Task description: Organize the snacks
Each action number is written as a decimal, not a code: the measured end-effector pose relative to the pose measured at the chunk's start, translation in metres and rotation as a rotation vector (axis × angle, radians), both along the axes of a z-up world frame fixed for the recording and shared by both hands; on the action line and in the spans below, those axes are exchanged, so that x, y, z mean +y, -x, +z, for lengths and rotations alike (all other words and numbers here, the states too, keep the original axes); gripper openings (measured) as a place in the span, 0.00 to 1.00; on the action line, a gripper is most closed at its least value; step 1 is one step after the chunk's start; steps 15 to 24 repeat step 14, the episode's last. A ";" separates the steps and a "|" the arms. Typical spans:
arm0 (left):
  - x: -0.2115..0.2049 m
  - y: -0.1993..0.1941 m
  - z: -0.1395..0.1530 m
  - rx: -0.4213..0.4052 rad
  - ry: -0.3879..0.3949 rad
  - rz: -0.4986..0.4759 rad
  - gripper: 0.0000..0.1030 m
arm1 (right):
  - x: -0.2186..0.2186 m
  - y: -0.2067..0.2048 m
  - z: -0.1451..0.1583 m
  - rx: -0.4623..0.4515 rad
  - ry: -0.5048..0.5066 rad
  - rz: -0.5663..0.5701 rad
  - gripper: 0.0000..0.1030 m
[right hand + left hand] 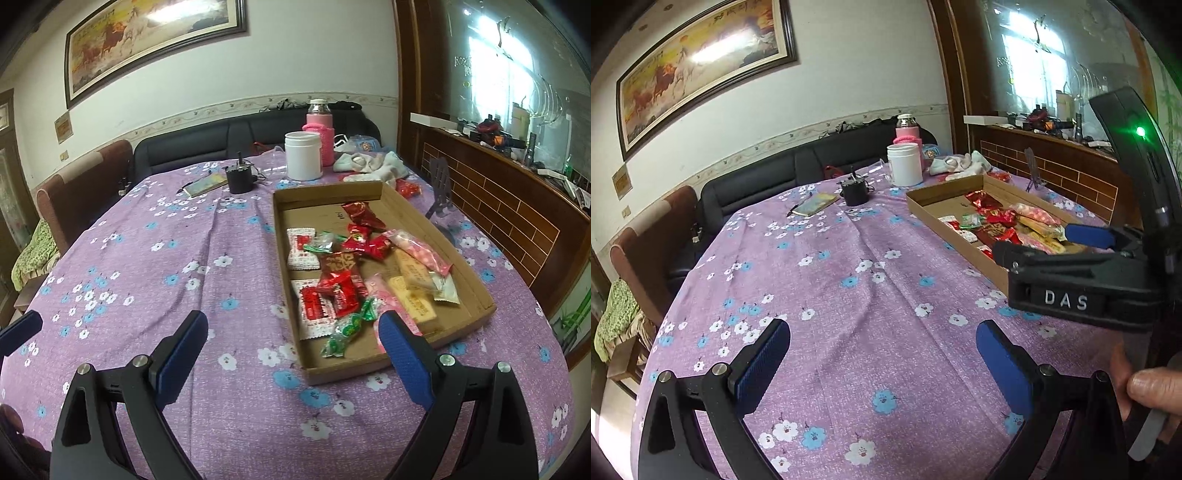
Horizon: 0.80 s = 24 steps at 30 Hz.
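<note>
Right gripper (1056, 242) body reads "DAS" in white letters. Snack wrappers carry red print, too small to read. Cardboard tray (476, 284) of wrapped snacks (340, 288) lies ahead and right of the right gripper's fingers (402, 347); its long axis runs away from them toward the white jar (303, 155). Both pairs of fingers released, nothing held. Left gripper (882, 354) over bare flowered surface (827, 280); open cloth left of the tray.
</note>
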<state>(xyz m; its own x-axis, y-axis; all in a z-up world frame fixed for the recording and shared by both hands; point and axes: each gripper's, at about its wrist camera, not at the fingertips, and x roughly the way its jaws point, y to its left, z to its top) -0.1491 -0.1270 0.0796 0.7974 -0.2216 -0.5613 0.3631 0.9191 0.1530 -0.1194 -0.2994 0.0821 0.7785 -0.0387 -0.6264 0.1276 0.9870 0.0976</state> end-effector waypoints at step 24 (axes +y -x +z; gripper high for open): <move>0.037 -0.018 0.000 0.039 0.067 0.054 0.99 | 0.036 -0.015 -0.001 0.023 0.019 0.073 0.90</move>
